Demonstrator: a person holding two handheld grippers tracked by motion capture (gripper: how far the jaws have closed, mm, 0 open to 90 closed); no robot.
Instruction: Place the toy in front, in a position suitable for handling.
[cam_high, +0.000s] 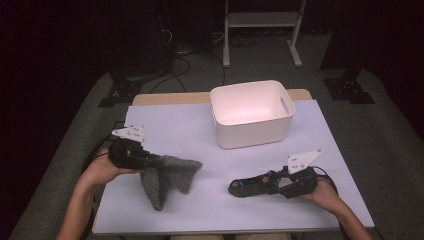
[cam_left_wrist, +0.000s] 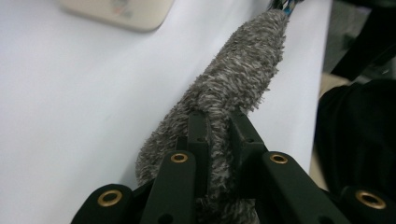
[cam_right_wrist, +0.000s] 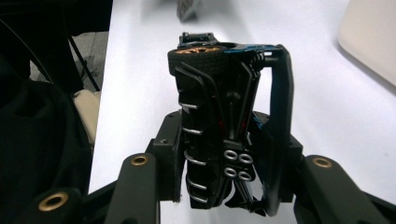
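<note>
Before the bin (cam_high: 251, 113) | left gripper (cam_left_wrist: 218, 133) clamps cloth (cam_left_wrist: 233, 88), bin's left | right gripper (cam_right_wrist: 223, 154) grips toy car (cam_right_wrist: 224, 126), bin's right | risk: car twists free, narrow hold

The tub (cam_high: 251, 114) sits at the back of the worktop (cam_high: 180, 130). The cloth (cam_high: 167, 176) lies in front of it to the left, the toy car (cam_high: 255, 183) in front to the right.

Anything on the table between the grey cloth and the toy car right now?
Nothing: in the high view the stretch of table between the cloth and the car is bare.
</note>
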